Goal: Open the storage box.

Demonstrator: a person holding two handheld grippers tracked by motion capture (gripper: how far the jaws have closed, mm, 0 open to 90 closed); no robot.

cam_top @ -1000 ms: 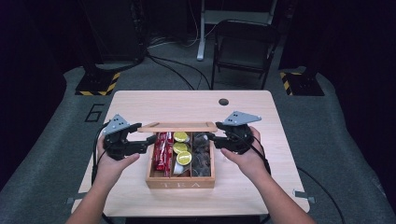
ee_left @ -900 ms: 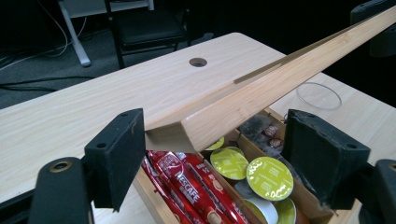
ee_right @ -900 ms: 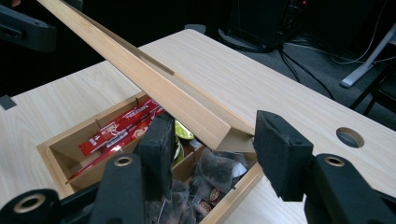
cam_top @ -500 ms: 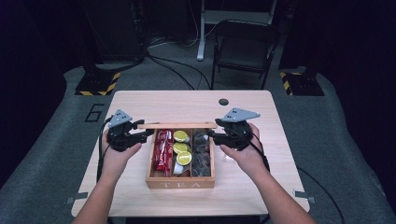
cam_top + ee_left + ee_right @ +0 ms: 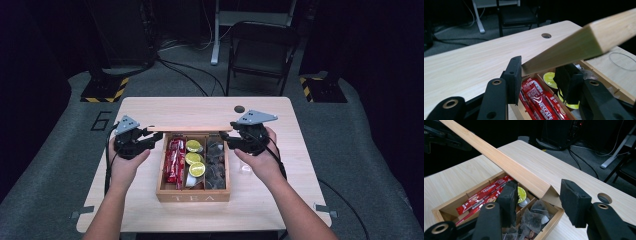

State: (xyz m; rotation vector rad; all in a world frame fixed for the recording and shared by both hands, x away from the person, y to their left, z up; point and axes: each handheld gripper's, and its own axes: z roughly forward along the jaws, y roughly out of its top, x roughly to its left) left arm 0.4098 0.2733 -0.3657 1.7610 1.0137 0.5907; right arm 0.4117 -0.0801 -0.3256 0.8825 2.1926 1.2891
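On a pale wooden table [image 5: 150, 107], a wooden tea box [image 5: 193, 192] is seen with its lid [image 5: 190, 128] raised, held at both ends by two hand-held grippers. At the lid's left corner the left gripper [image 5: 151, 140] is clamped: its jaws have just been closing, and in the left gripper view the lid's [image 5: 584, 42] corner sits pinched between the two black pads [image 5: 515, 75]. At the opposite end the right gripper [image 5: 229, 141] is set around the lid's right corner; in the right gripper view the corner [image 5: 546, 190] lies between the jaws, but whether the pads press on it cannot be told. Under the lid, red coffee sticks [image 5: 174, 160] fill the left compartment, yellow-topped capsules [image 5: 195, 160] the middle one, and dark tea bags [image 5: 216, 162] the right one. A clear glass [image 5: 245, 167] stands beside the box, near the right hand [image 5: 262, 162].
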